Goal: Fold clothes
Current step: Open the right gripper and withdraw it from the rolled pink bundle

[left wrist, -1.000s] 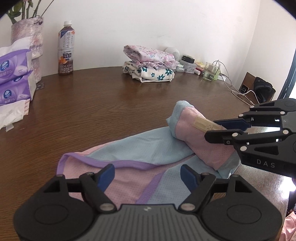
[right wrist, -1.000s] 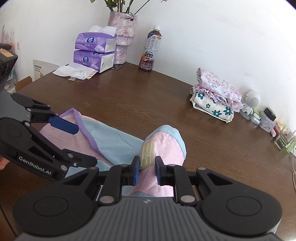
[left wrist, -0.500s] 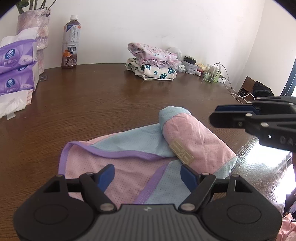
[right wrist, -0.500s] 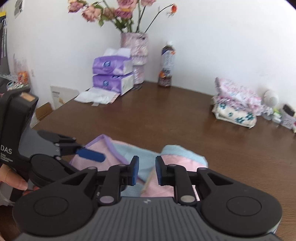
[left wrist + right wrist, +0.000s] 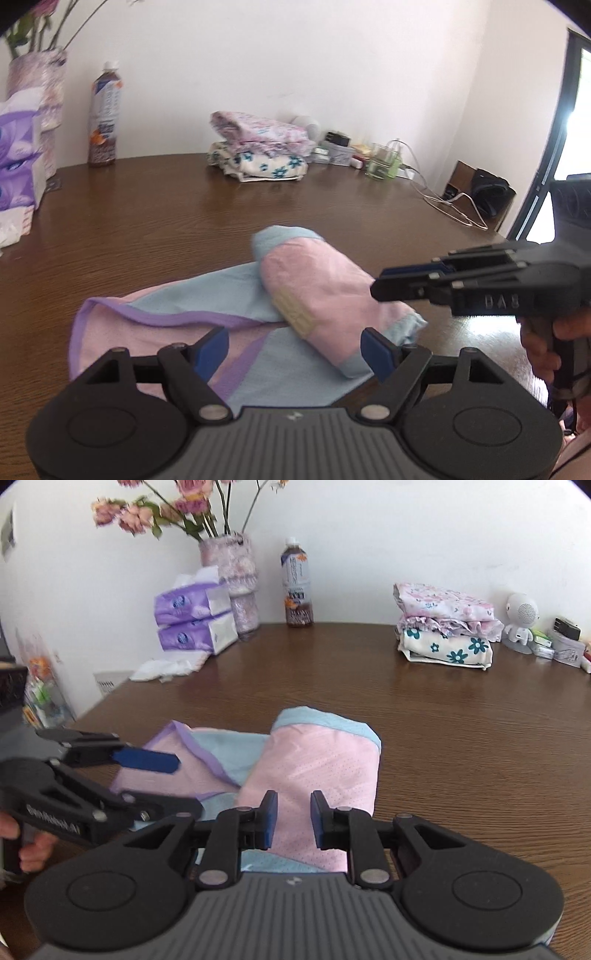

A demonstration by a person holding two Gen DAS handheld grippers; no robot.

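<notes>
**Bright daylight, soft motion blur, fisheye bending**

Both views are bright. In the left wrist view, daylight pours from the doorway (image 5: pixel 576 122) at 3 o'clock, blown out to white, and puts a pale sheen on the table (image 5: pixel 155 206) at 4 o'clock. Motion blur softens the bottle (image 5: pixel 105 118) and garment (image 5: pixel 236 306). In the right wrist view the flowers (image 5: pixel 147 513) at 11 o'clock smear. Corners go dark, and the table edge bows.

A pink and pale-blue mesh garment (image 5: pixel 229 325) with purple trim lies on the brown bench (image 5: pixel 147 206). Its right part is rolled into a pink bundle (image 5: pixel 317 768) with a beige label; the left part lies spread flat.
</notes>
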